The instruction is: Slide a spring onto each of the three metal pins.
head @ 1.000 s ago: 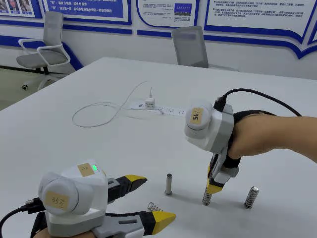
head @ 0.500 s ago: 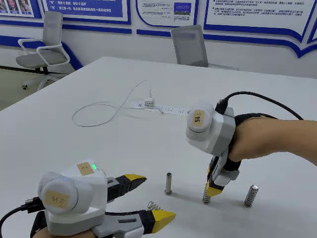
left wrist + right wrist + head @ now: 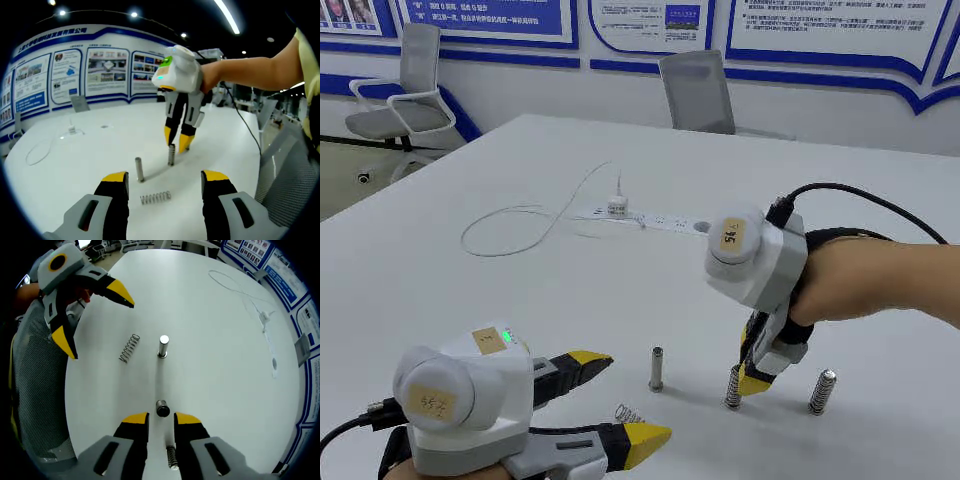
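Note:
Three metal pins stand in a row on the white table [image 3: 520, 300]. The left pin [image 3: 657, 368] [image 3: 139, 169] [image 3: 163, 346] is bare. The middle pin [image 3: 733, 387] [image 3: 171, 155] [image 3: 162, 408] and the right pin [image 3: 822, 391] [image 3: 171, 457] each carry a spring. My right gripper [image 3: 750, 380] [image 3: 161, 418] [image 3: 177, 140] points down at the middle pin, its jaws a little apart, the tips beside the pin's top. A loose spring [image 3: 628, 413] [image 3: 155, 197] [image 3: 128, 348] lies flat in front of the bare pin. My left gripper [image 3: 620, 400] [image 3: 165, 177] hovers open just before it, holding nothing.
A white power strip [image 3: 650, 220] with a plugged charger [image 3: 618, 207] and a looping cable [image 3: 510, 225] lies mid-table. Two grey office chairs [image 3: 698, 95] stand behind the table's far edge. A black cable [image 3: 860, 195] runs from the right gripper over the person's forearm.
The camera has shifted slightly. My right gripper stays at the middle pin with only a small shift. The left gripper and the loose spring have not moved.

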